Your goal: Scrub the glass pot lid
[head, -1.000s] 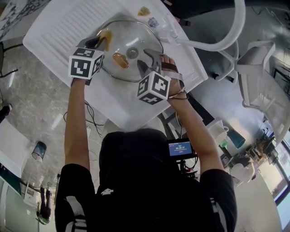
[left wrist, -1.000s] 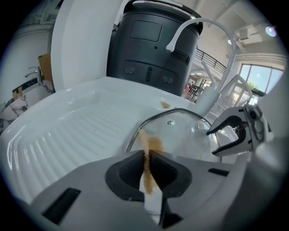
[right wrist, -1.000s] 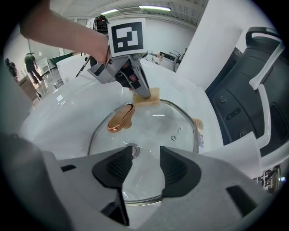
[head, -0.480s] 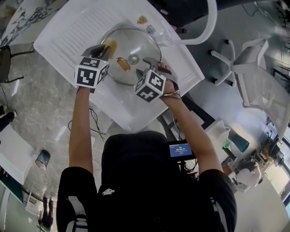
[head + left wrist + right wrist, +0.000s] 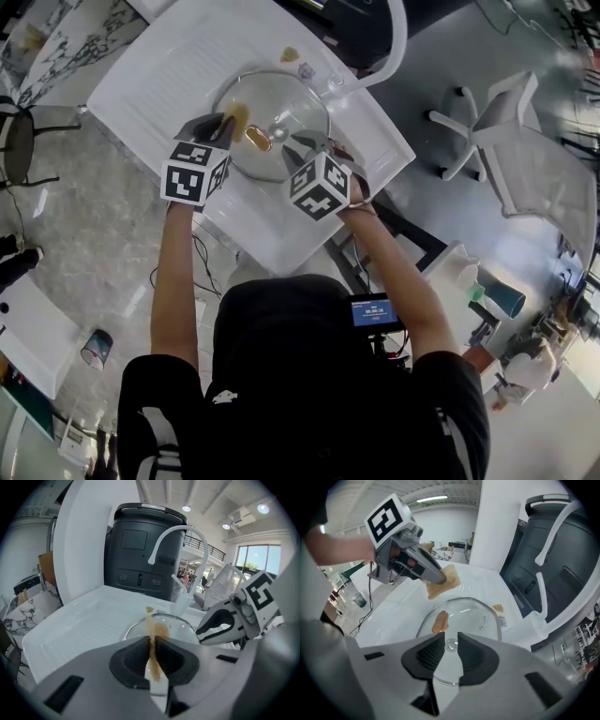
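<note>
Head view only: the person's two forearms and the whole white sink tray (image 5: 131, 75), with both marker cubes over its near half.
Left gripper view only: the left gripper (image 5: 153, 638) has its jaws pressed together on a thin brown scouring pad (image 5: 154, 667). The pad is seen edge-on, with its long axis running away from the camera toward the lid.
Right gripper view only: the right gripper (image 5: 451, 637) has its jaws a narrow gap apart and they have just been closing. Nothing is clamped. The lid's metal knob (image 5: 451, 644) shows through the gap, lower down.
Glass pot lid (image 5: 291, 98), place: flat in the sink tray, under and just beyond both gripper tips.
Glass pot lid, orientation: knob up and rim down. It is round, so no long axis can be given.
Lid surface: an oblong brown smear (image 5: 439, 621) lies beside the knob, on the left gripper's side.
Tray contents: the lid and a small brown scrap (image 5: 498, 608), which sits just past the lid's far rim, near the base of the white faucet (image 5: 540, 590).
Grippers, relation: apart from each other, both raised over the lid, neither touching the glass.
</note>
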`<state>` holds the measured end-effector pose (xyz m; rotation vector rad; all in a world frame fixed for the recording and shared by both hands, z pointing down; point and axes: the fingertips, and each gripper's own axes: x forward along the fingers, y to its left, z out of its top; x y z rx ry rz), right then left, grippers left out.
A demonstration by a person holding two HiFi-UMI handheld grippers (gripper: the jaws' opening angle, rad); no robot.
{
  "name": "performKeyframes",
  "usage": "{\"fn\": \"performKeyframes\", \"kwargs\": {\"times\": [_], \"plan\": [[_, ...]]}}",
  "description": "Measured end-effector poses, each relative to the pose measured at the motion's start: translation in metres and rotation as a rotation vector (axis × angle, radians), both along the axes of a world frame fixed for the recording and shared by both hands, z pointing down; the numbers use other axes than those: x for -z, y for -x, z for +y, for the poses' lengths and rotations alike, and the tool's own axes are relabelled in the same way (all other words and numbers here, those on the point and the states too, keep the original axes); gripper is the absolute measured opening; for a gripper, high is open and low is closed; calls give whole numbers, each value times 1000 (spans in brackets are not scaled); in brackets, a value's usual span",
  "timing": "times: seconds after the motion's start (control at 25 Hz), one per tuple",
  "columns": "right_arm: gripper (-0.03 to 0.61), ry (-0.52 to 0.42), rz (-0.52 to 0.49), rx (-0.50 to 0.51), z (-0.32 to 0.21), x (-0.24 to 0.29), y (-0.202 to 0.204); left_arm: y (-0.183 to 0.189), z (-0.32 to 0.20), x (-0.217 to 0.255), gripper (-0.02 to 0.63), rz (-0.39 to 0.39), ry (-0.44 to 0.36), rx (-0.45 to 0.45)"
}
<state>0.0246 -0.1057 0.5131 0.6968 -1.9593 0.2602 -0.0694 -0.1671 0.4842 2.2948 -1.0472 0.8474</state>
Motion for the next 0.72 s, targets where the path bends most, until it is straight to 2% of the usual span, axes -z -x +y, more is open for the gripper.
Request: {"fn": "performKeyframes", "kwargs": {"times": [0.2, 0.4, 0.52, 0.72], "plan": [[11, -61, -88, -72, 3, 40, 3, -1, 21, 22, 23, 20, -27, -4], [0, -116, -167, -139, 8, 76, 5, -4, 41, 47, 23, 27, -69, -25], [-2, -119, -212, -168, 18, 93, 7, -9, 55, 61, 23, 38, -90, -30], [-2, -155, -287, -189, 33, 122, 16, -16, 78, 90, 23, 64, -142, -37]]}}
